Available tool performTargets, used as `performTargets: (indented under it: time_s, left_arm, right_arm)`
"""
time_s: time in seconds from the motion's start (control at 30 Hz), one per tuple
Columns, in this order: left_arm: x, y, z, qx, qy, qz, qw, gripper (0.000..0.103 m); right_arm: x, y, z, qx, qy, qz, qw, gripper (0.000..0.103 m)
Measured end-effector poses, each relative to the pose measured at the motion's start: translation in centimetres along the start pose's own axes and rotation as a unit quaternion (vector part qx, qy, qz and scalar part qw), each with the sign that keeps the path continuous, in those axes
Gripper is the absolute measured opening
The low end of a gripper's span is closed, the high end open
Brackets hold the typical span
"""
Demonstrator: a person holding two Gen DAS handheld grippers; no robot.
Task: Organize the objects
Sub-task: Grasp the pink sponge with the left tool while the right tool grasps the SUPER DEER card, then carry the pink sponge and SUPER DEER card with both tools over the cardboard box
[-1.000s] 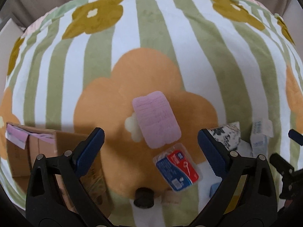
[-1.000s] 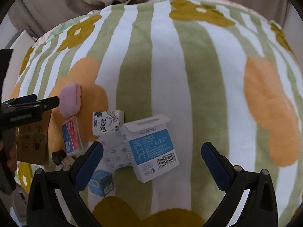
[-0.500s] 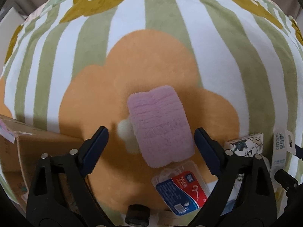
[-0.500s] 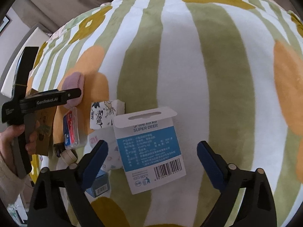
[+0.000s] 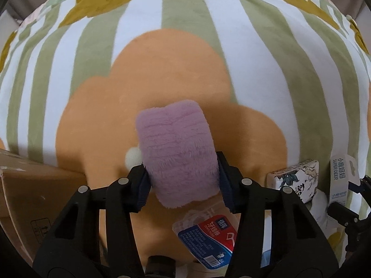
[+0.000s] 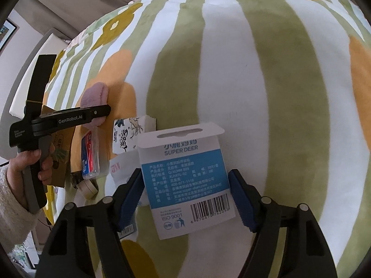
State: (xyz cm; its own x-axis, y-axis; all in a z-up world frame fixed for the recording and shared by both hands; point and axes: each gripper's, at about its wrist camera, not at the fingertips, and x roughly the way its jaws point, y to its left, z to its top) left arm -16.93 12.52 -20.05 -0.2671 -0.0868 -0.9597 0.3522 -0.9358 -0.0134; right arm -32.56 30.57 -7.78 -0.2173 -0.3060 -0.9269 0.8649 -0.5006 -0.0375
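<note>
My left gripper (image 5: 182,180) is shut on a fluffy purple cloth (image 5: 176,148) that lies on the striped flower blanket (image 5: 185,34); both pads press its sides. My right gripper (image 6: 185,197) straddles a blue and white SUPER DEER box (image 6: 185,171); its left pad touches the box, its right pad stands just off the edge. The left gripper (image 6: 99,113) and the purple cloth (image 6: 95,95) also show in the right wrist view. A red and blue floss pick pack (image 5: 206,238) lies just behind the left gripper.
An open cardboard box (image 5: 30,197) stands at the left. A floral tissue pack (image 5: 294,183) lies right of the purple cloth, beside the SUPER DEER box (image 5: 339,176). A small blue box (image 6: 126,229), a tape roll (image 6: 87,187) and a white pouch (image 6: 123,169) lie near the right gripper.
Both grippers have moved forward and down. The left gripper has closed on the purple cloth. The right gripper's fingers have narrowed around the SUPER DEER box.
</note>
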Motion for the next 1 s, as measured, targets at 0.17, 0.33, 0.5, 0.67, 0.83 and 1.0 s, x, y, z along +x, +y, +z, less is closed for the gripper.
performTargets:
  time_s: [0.17, 0.33, 0.5, 0.67, 0.83, 1.0]
  left_arm:
    - [-0.5, 0.3, 0.1, 0.004, -0.004, -0.002, 1.0, 0.045]
    - [-1.1, 0.2, 0.3, 0.005, -0.009, -0.003, 0.9999, 0.045]
    - [-2.1, 0.7, 0.4, 0.004, -0.018, -0.004, 0.9998, 0.045]
    - [-4.2, -0.4, -0.6, 0.005, -0.023, -0.005, 0.9997, 0.045]
    - [-6.7, -0.5, -0.8, -0.001, -0.036, -0.008, 0.9993, 0.045]
    - [-9.8, -0.7, -1.1, -0.002, -0.052, -0.008, 0.9986, 0.045]
  right_arm:
    - [0.0, 0.2, 0.1, 0.003, -0.004, -0.008, 1.0, 0.069]
    - [-0.7, 0.2, -0.1, 0.01, -0.013, -0.016, 1.0, 0.069]
    - [-1.4, 0.1, -0.2, 0.024, -0.021, -0.018, 0.999, 0.068]
    - [-2.6, 0.3, -0.2, 0.036, -0.033, -0.023, 0.999, 0.068]
    - [-4.5, 0.8, 0.3, 0.05, -0.052, -0.036, 0.997, 0.068]
    - [-7.0, 1.9, 0.9, 0.054, -0.066, -0.048, 0.995, 0.068]
